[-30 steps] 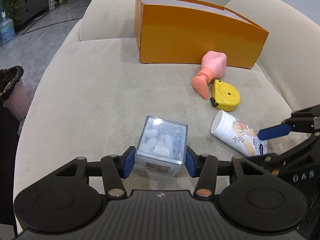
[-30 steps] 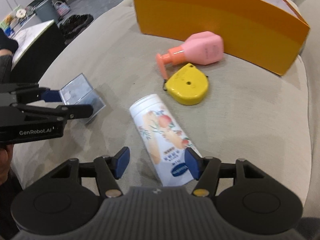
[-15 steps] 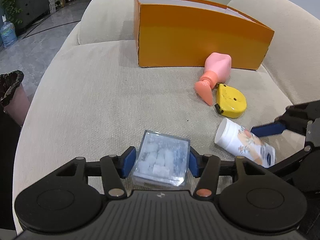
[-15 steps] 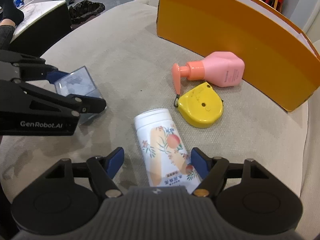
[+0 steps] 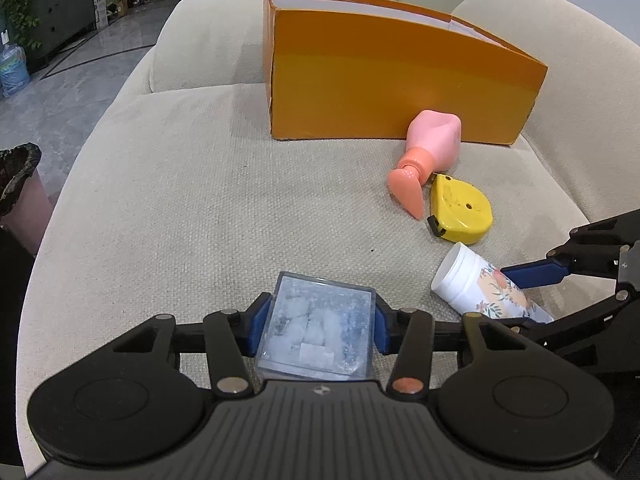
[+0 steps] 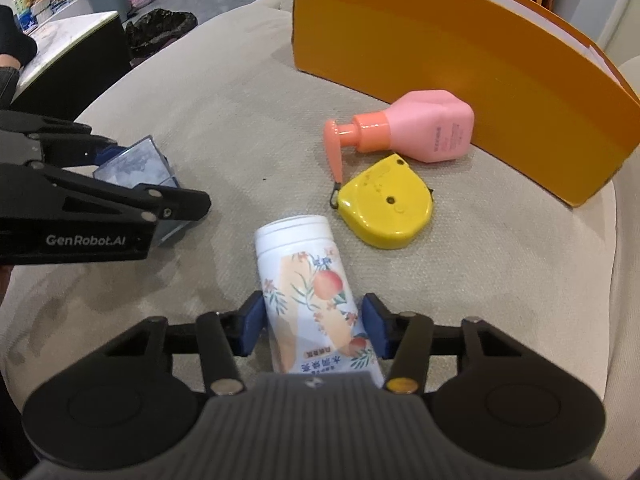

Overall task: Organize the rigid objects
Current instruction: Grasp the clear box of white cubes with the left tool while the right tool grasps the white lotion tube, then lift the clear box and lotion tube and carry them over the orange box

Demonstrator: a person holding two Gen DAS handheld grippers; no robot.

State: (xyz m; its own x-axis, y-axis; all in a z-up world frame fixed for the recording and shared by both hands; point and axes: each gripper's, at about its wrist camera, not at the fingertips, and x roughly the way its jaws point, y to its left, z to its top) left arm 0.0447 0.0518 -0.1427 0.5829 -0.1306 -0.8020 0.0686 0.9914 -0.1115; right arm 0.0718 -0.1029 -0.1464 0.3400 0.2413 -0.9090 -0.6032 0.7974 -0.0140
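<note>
A clear plastic box (image 5: 316, 332) of white pieces sits on the beige sofa seat (image 5: 200, 200), between the blue pads of my left gripper (image 5: 320, 328). Its jaws are closing and the pads press the box's sides. From the right wrist view the same box (image 6: 136, 164) shows inside the left gripper (image 6: 140, 176). A white bottle (image 6: 304, 272) with a peach print lies on its side; my right gripper (image 6: 314, 326) is closing on it, pads against its sides. The left wrist view also shows the bottle (image 5: 476, 284) and the right gripper (image 5: 520, 300).
An open orange box (image 5: 392, 92) stands at the back of the seat. A pink pump bottle (image 5: 432, 144) lies against it, with a yellow tape measure (image 5: 460, 212) just in front. A bin with a black bag (image 5: 16, 176) stands off the sofa's left edge.
The clear box now sits deeper between the left jaws, which narrowed onto it. The right gripper turned to line up with the white bottle, and its jaws closed in on it.
</note>
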